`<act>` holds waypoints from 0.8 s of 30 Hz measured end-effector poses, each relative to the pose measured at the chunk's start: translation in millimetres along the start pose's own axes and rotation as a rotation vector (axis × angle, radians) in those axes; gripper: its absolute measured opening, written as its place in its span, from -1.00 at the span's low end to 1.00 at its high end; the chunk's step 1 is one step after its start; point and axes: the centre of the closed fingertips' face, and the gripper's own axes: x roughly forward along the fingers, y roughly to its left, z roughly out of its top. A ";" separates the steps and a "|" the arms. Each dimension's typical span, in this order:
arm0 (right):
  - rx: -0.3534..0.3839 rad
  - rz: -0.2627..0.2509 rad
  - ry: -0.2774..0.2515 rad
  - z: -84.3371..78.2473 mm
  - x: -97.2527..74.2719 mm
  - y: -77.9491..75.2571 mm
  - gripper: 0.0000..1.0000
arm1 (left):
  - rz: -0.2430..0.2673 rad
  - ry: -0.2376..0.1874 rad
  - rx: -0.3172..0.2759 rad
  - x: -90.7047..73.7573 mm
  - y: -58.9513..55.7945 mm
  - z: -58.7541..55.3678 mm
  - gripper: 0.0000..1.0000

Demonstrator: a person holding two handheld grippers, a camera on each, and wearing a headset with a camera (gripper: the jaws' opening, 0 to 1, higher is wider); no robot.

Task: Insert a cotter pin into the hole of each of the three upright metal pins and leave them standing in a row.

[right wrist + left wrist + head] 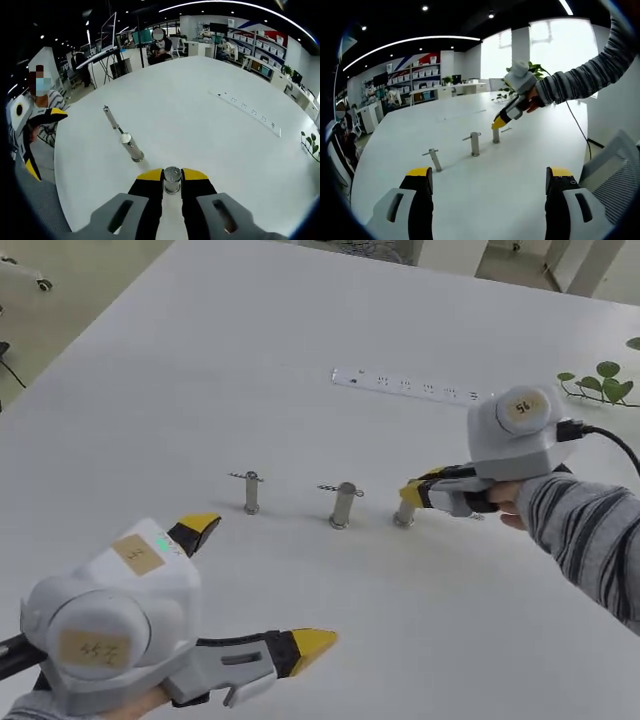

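Note:
Three upright metal pins stand in a row on the white table. The left pin (251, 493) and the middle pin (343, 506) each carry a cotter pin through the top. My right gripper (410, 496) is shut on the right pin (404, 514), which sits between its yellow fingertips (150, 175) in the right gripper view as a plain round top (172, 178). A small cotter pin (506, 129) lies on the table beside that pin. My left gripper (258, 585) hovers open near the front edge, holding nothing; the row of pins (475, 143) stands ahead of it.
A white power strip (410, 386) lies further back on the table. A green plant (600, 385) reaches in at the right edge. A black cable (610, 440) runs from the right gripper. People sit at desks beyond the table.

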 end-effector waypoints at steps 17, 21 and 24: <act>0.012 0.027 -0.016 -4.2 -6.4 55.2 -0.84 | 0.001 -0.006 0.003 -8.7 -6.0 1.6 0.83; 0.001 0.029 -0.015 -4.7 -4.0 64.4 -0.84 | 0.001 -0.009 0.001 -9.8 -7.0 3.0 0.83; -0.005 0.036 -0.016 -4.9 -0.7 69.5 -0.84 | 0.003 -0.010 -0.003 -10.0 -7.0 3.0 0.83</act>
